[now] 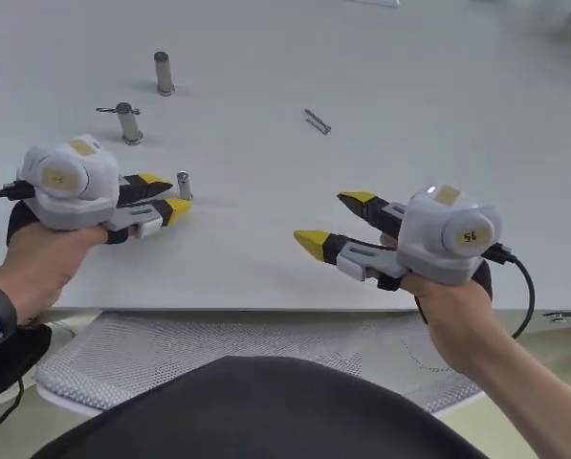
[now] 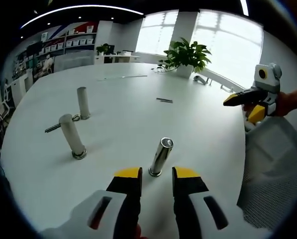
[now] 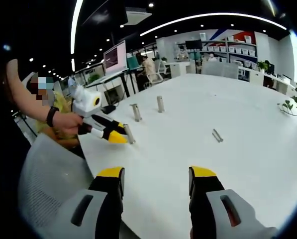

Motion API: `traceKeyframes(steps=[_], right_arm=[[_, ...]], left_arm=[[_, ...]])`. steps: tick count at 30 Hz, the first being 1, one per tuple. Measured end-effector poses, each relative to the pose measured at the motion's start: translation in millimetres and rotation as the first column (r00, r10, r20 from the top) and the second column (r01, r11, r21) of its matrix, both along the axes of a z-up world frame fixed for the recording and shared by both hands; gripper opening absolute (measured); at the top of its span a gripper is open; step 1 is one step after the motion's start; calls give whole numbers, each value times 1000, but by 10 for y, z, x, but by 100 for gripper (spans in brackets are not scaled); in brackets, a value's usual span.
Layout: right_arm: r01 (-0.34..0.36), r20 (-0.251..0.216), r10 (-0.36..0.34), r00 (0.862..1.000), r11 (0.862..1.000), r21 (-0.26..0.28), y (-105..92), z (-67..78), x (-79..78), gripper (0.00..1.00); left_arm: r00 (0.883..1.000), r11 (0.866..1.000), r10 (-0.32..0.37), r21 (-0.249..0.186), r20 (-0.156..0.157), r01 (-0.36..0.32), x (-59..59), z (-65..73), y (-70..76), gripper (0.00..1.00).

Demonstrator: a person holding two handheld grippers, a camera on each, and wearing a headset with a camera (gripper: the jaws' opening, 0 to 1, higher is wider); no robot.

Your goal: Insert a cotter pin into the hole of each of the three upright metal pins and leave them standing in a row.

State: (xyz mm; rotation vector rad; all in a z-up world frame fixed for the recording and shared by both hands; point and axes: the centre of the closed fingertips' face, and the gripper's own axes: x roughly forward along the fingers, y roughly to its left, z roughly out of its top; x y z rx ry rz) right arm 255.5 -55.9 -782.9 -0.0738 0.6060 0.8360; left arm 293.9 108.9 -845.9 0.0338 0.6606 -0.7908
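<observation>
Three upright metal pins stand on the white table (image 1: 409, 86): a far pin (image 1: 164, 74), a middle pin (image 1: 128, 122) and a near pin (image 1: 183, 185). A cotter pin (image 1: 113, 110) crosses the top of the middle pin. Another cotter pin (image 1: 317, 121) lies loose on the table further right. My left gripper (image 1: 170, 194) is open, and the near pin (image 2: 160, 157) stands just beyond its yellow tips, not between them. My right gripper (image 1: 325, 218) hangs open above the table's front edge, holding nothing. The loose cotter pin (image 3: 217, 135) lies well ahead of it.
The table's front edge (image 1: 266, 308) runs just below both grippers. A mesh office chair (image 1: 103, 363) stands under it. A potted plant (image 2: 185, 57) sits at the table's far end. Bare tabletop lies between the pins and the loose cotter pin.
</observation>
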Motion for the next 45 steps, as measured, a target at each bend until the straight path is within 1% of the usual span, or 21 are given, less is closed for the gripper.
traceKeyframes(steps=[5,10,17,22,27,29,30,32,38,42,43,45], right_arm=[[13,2,-13,1000,1000,-2,-47,10,16,54],[18,3,-18,1000,1000,-3,-61,24,19,53],[24,-1,-24,1000,1000,-4,-70,18,20,53],[25,-4,-25,1000,1000,-4,-76,9,27,53],[28,-5,-28,1000,1000,-3,-75,12,38,52],[28,-6,-28,1000,1000,-3,-81,8,46,52],[29,-5,-29,1000,1000,-4,-86,7,51,52],[31,-5,-31,1000,1000,-5,-94,3,59,52],[35,-2,-35,999,999,-6,-115,-4,80,51],[34,0,-34,999,999,-8,-116,-1,80,51],[36,0,-36,999,999,-8,-121,-2,83,51],[36,1,-36,999,999,-10,-127,-1,86,51]], left_arm=[[999,999,-40,-1,0,40,29,-27,-56,20],[997,997,-75,1,7,75,45,-34,-95,18],[996,996,-90,11,12,90,72,-61,-85,15],[995,995,-99,17,17,99,79,-74,-78,10],[995,995,-101,23,25,100,82,-75,-81,9],[995,995,-94,29,34,93,88,-73,-82,8],[995,996,-84,31,44,83,98,-65,-87,7],[997,997,-67,38,47,66,103,-73,-83,7],[996,997,-27,72,81,21,103,-73,-115,7],[994,994,-19,113,110,7,102,-73,-130,7],[993,991,-20,130,120,5,105,-74,-135,7],[992,989,-19,150,128,-1,110,-77,-143,7]])
